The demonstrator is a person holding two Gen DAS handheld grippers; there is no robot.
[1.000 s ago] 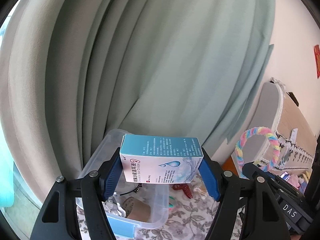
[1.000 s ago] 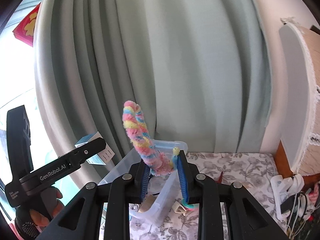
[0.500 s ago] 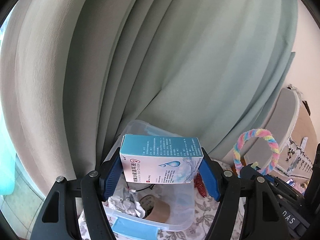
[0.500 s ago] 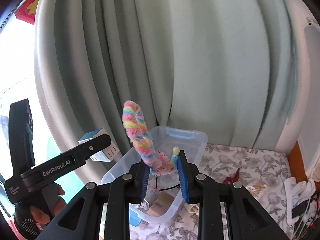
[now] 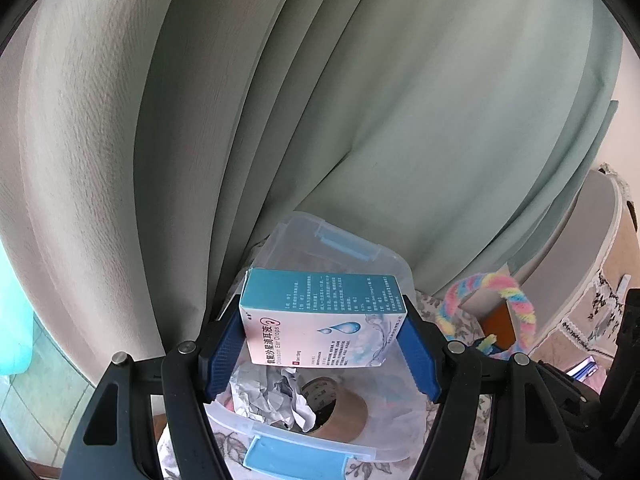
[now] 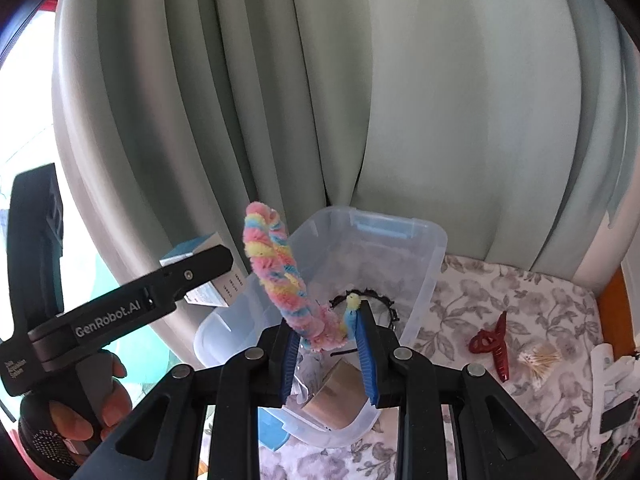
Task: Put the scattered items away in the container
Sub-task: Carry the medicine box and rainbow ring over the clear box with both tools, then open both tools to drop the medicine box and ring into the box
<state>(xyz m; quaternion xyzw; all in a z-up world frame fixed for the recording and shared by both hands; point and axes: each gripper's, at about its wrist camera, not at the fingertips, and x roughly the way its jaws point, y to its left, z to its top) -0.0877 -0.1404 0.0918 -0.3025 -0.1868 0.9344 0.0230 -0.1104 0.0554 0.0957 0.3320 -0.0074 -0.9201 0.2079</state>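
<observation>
Left tongs (image 5: 322,338): closed on an ear-drops box (image 5: 320,316), blue pads pressed to its two short ends; box held level in the air, above the near end of the container.

Right tongs (image 6: 328,344): closed on the lower part of a pastel fuzzy loop (image 6: 280,276), pink, yellow and blue twisted; the loop stands up and leans left from the grip, over the container's near end. In the left wrist view the same loop (image 5: 488,308) shows as an arch to the right of the box.

Container (image 6: 424,272): clear plastic bin with blue latches, standing on the floral-covered tabletop (image 6: 520,312) toward its back left corner, against the curtain (image 6: 400,100). Contents seen:
- crumpled white paper (image 5: 272,392), near left part
- roll of brown tape (image 5: 340,408), beside the paper
- thin black scalloped headband (image 6: 380,300), further in

Still lying on the tabletop, right of the container:
- dark red claw hair clip (image 6: 494,344)
- bundle of cotton swabs (image 6: 538,360), just beside the clip
- white items at the right edge, too cropped to identify

Left hand (image 6: 80,416): bare fingers wrapped round the left gripper's handle, seen at the lower left of the right wrist view.
</observation>
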